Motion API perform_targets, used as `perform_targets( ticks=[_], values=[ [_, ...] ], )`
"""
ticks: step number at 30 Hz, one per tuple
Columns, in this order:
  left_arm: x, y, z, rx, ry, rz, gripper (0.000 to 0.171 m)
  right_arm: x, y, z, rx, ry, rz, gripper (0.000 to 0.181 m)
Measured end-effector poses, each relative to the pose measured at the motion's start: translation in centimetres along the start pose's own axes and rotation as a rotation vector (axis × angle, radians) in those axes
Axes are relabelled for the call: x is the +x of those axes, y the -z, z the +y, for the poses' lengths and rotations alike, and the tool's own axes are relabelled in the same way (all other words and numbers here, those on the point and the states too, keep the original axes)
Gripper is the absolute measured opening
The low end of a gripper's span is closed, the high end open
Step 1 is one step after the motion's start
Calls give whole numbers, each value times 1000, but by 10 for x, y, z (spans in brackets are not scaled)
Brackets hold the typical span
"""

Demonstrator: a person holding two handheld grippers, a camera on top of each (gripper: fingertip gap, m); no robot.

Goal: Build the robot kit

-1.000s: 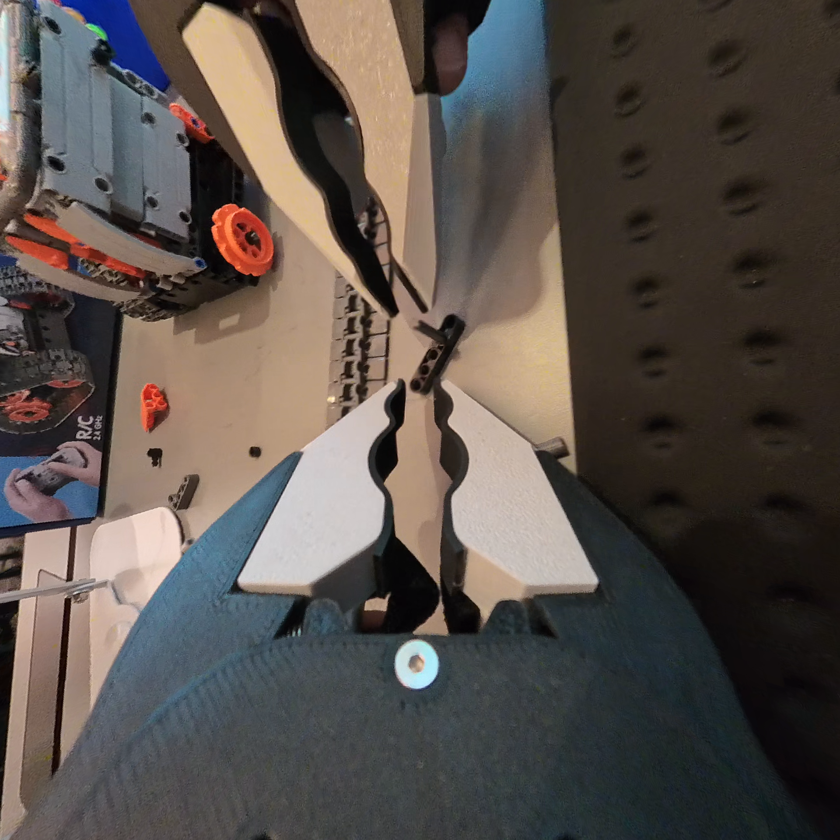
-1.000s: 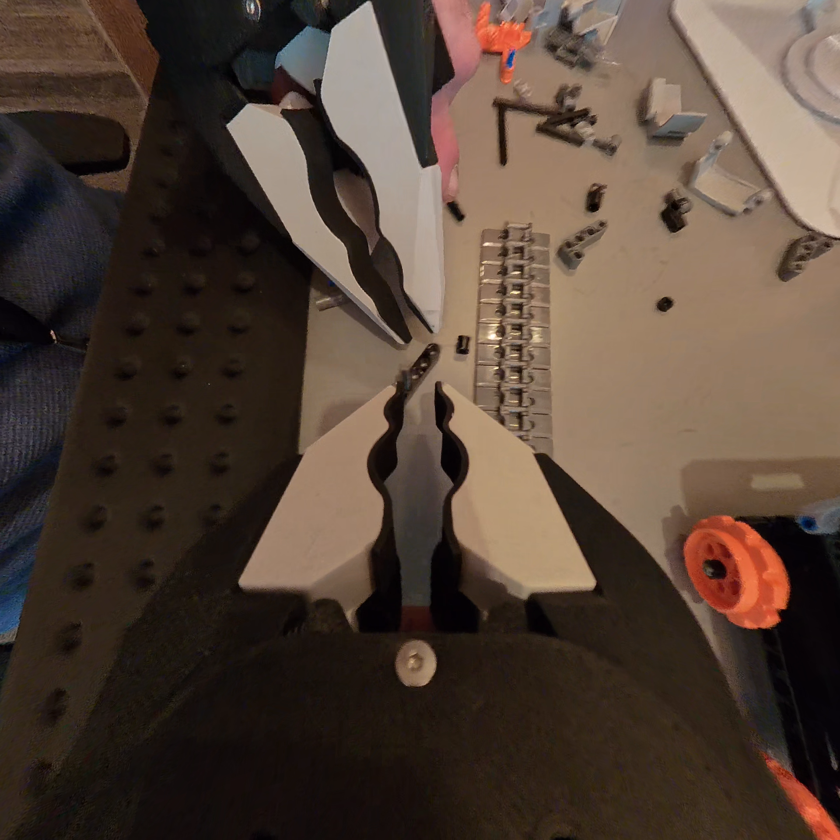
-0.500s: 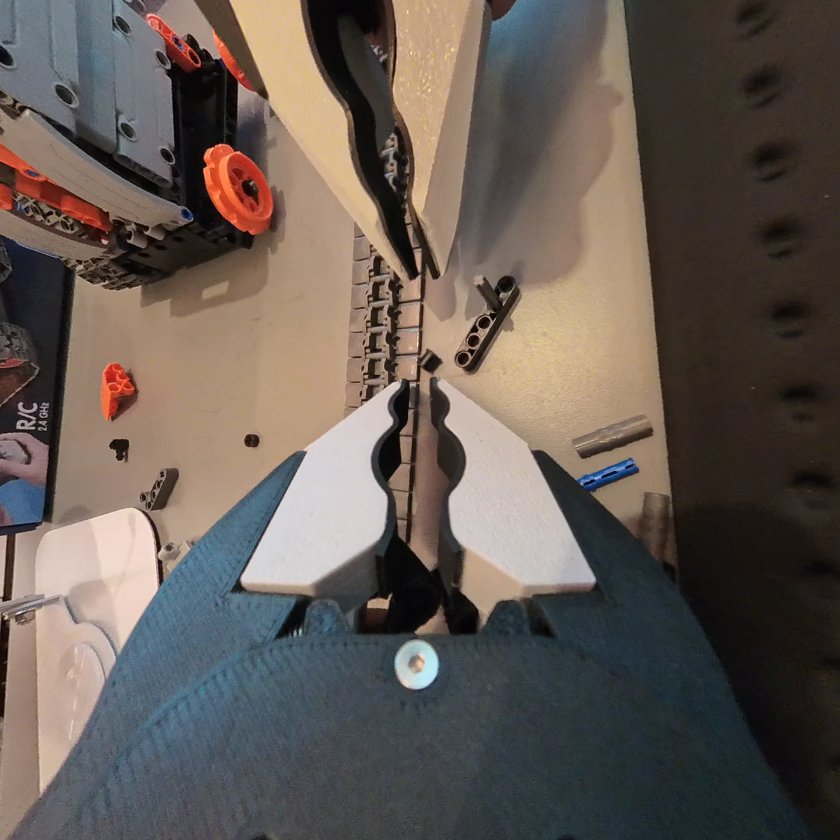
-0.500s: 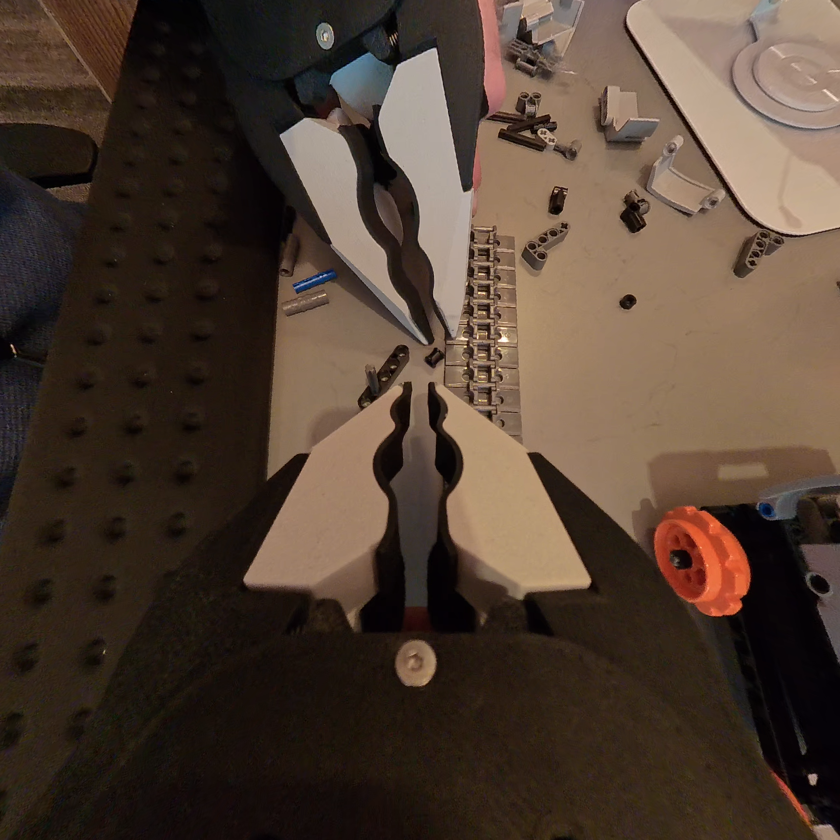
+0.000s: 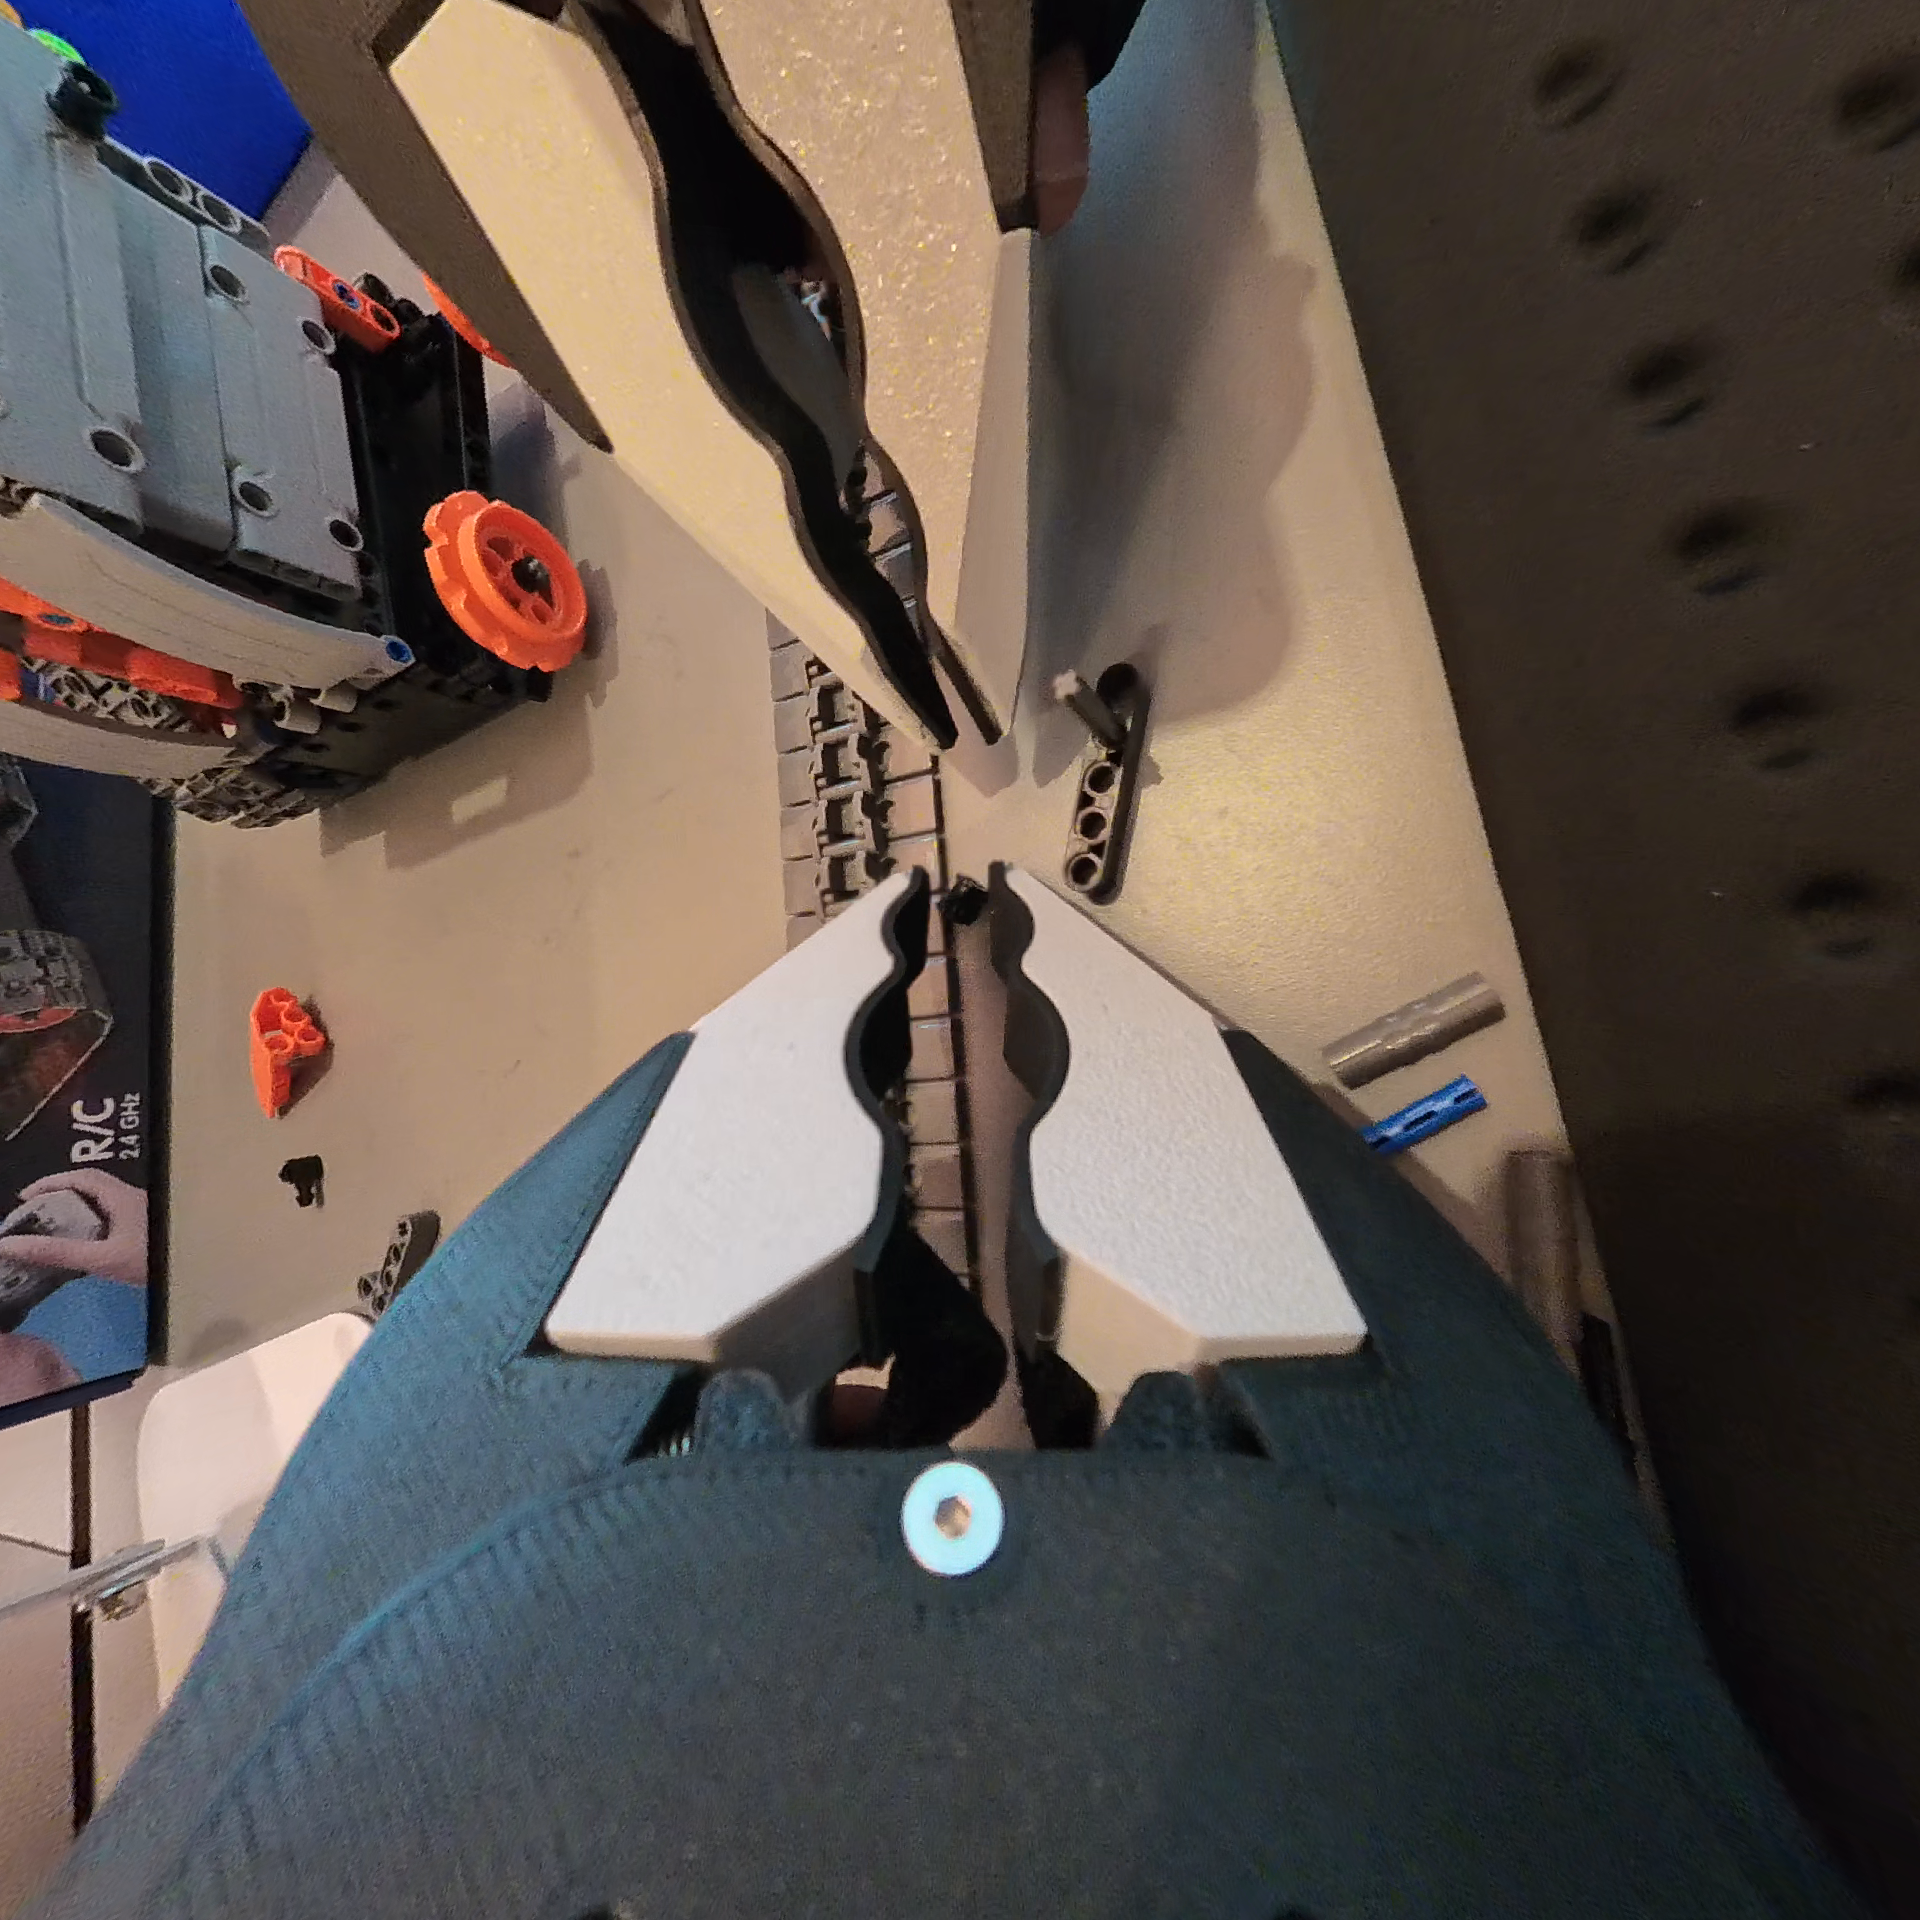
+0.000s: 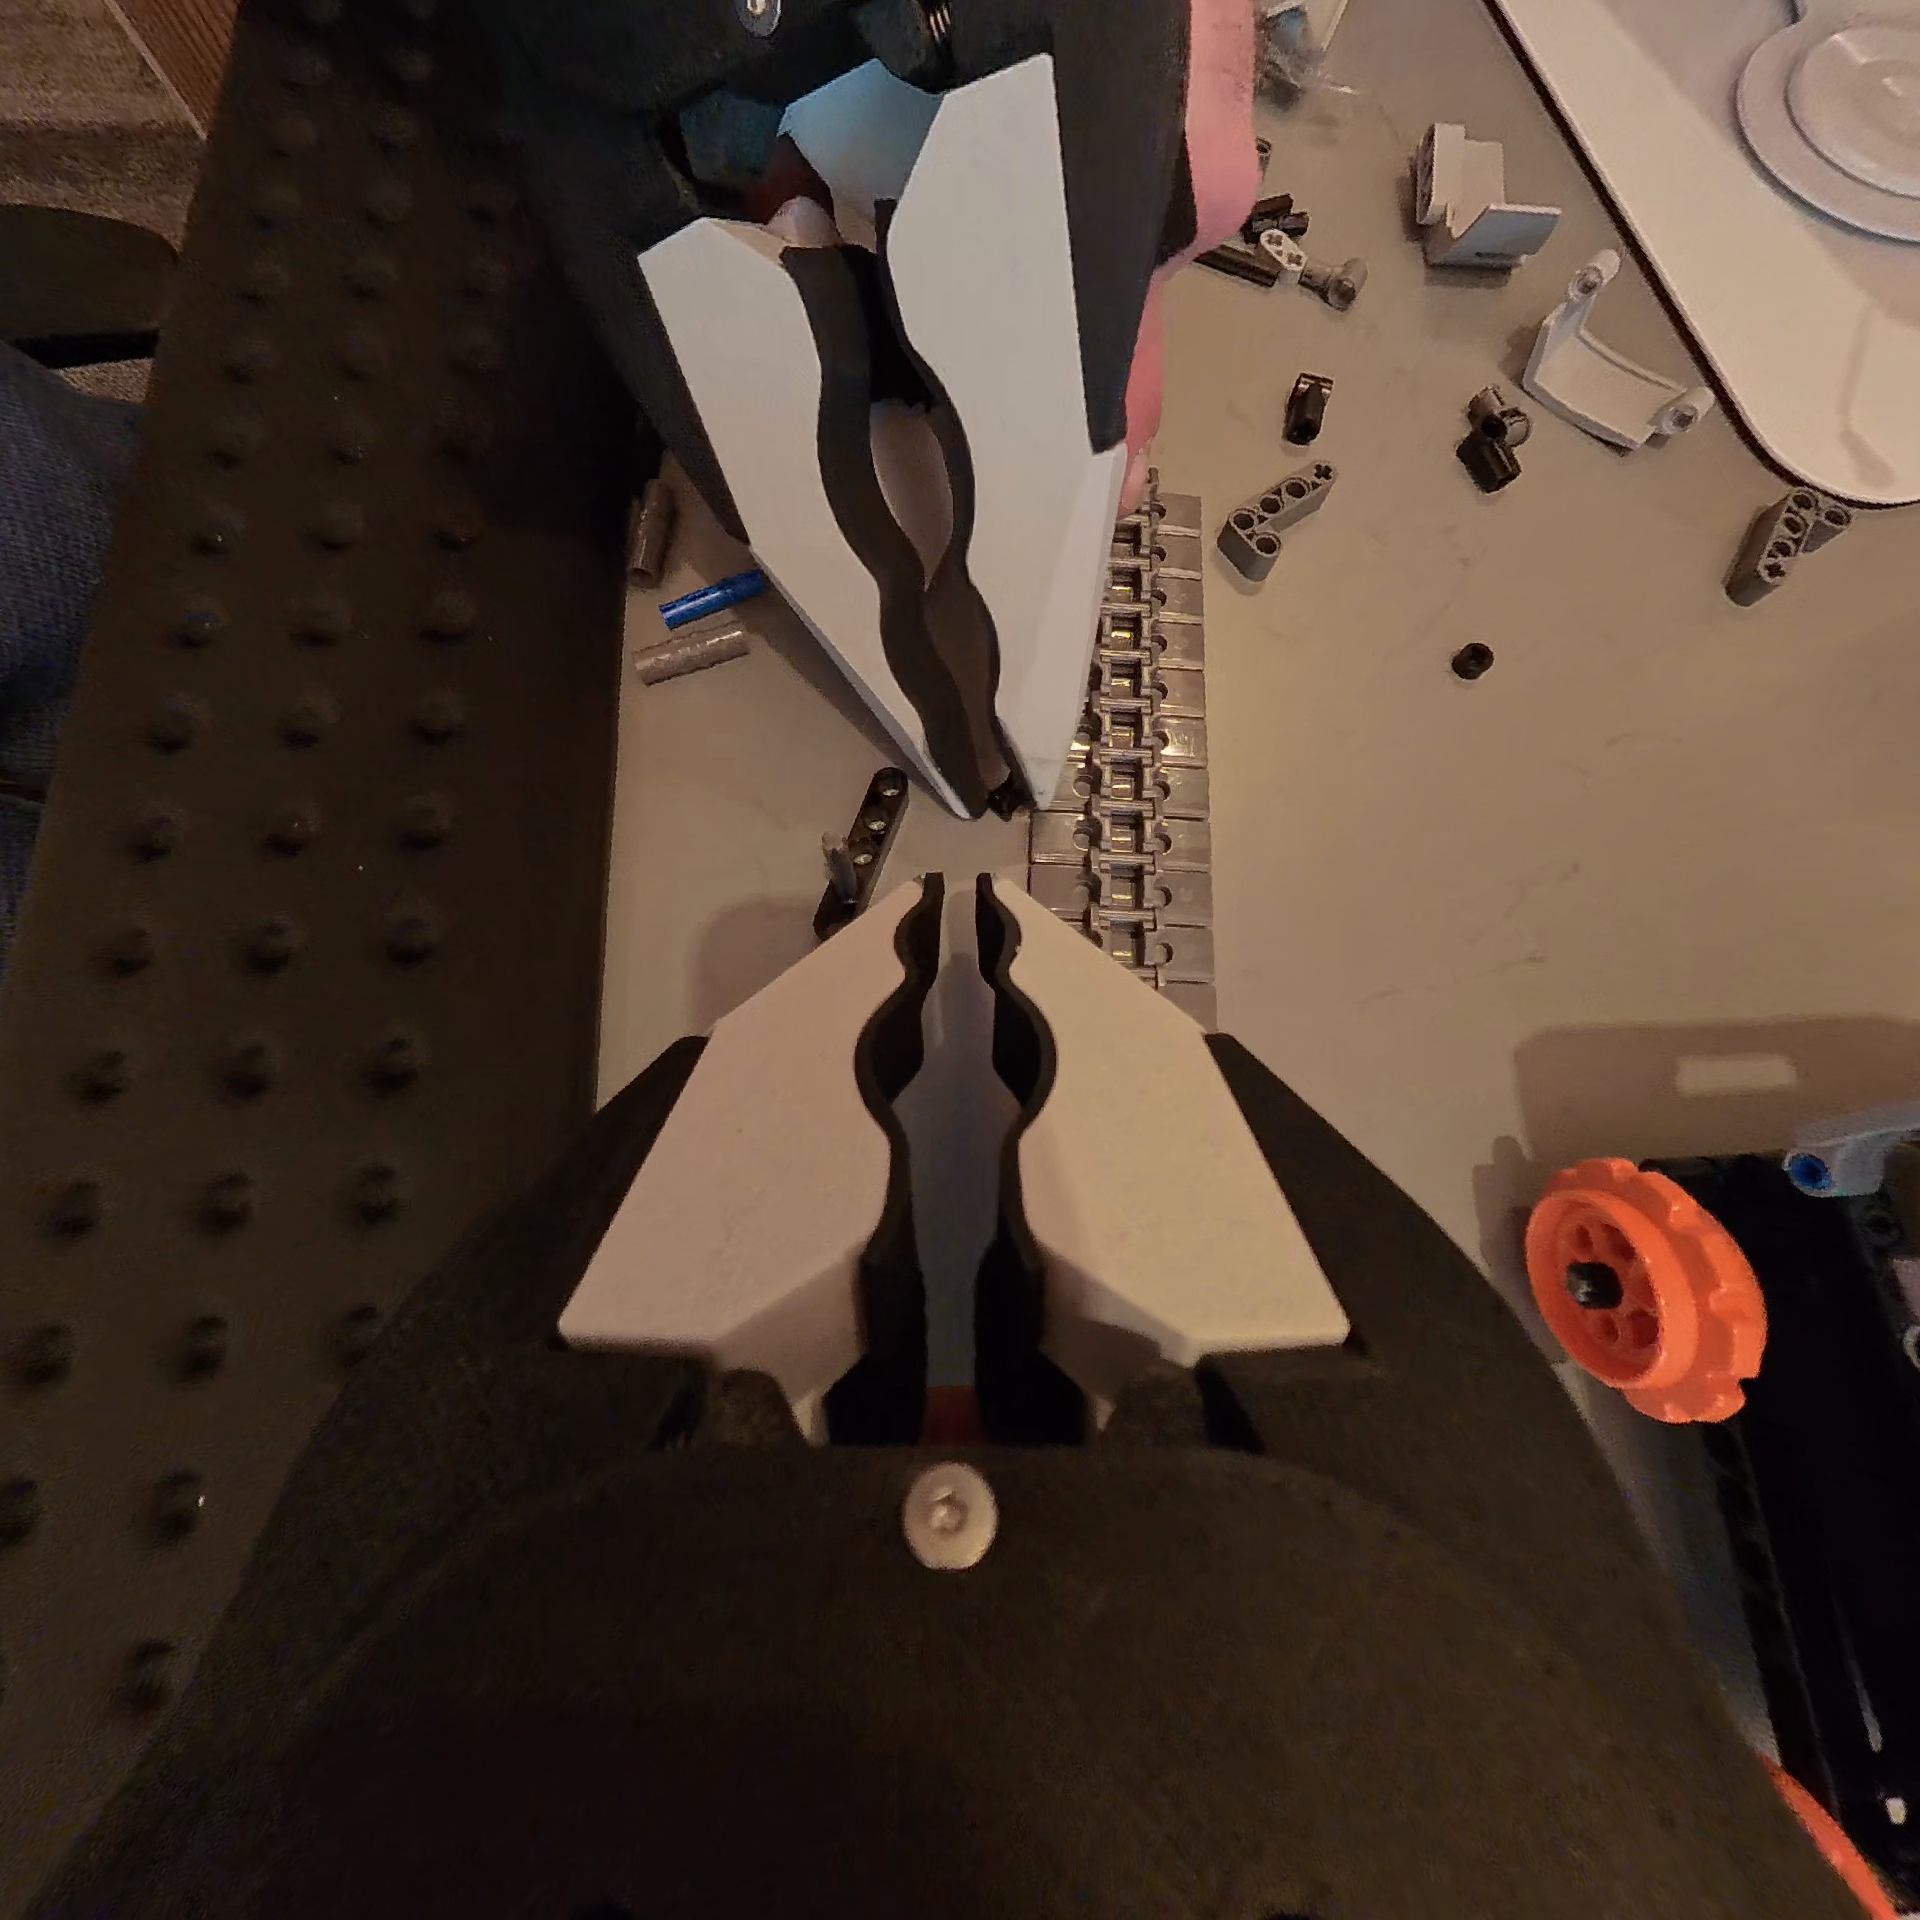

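Fingertips of the left gripper (image 5: 954, 899) straddle a small black pin (image 5: 963, 902) beside the track strip (image 5: 840, 790), narrowly spread; right gripper (image 6: 958, 888) hangs nearby, slightly parted, empty.

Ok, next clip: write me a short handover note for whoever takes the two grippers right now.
Left gripper: slightly open, small black connector between its tips; no pinch can be confirmed.
Right gripper: slightly open, empty, facing the left one tip to tip.
Grey track strip lies flat beside both grippers.
Black holed beam lies loose on the other side.
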State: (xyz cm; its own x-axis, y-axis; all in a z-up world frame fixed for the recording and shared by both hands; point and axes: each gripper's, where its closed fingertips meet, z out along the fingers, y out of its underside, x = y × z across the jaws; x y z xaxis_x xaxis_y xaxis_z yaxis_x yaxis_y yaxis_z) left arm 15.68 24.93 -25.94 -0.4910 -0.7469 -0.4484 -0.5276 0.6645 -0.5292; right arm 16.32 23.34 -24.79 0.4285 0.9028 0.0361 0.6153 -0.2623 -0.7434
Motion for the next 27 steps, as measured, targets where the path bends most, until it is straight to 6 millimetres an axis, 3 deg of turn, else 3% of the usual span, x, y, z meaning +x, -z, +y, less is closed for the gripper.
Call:
perform_targets(
  ticks=[8, 13, 17, 27],
  values=[
    [2, 0, 1, -5, 83, 12, 7, 1, 0, -1, 9, 1, -2, 3],
    [5, 10, -2, 38, 168, 58, 23, 0, 1, -1, 14, 1, -4, 3],
    [2, 6, 7, -5, 147, 75, 21, 0, 0, -1, 14, 5, -6, 3],
    [3, 2, 4, -3, 114, 53, 9, 2, -2, -1, 12, 1, 4, 2]
  ],
)
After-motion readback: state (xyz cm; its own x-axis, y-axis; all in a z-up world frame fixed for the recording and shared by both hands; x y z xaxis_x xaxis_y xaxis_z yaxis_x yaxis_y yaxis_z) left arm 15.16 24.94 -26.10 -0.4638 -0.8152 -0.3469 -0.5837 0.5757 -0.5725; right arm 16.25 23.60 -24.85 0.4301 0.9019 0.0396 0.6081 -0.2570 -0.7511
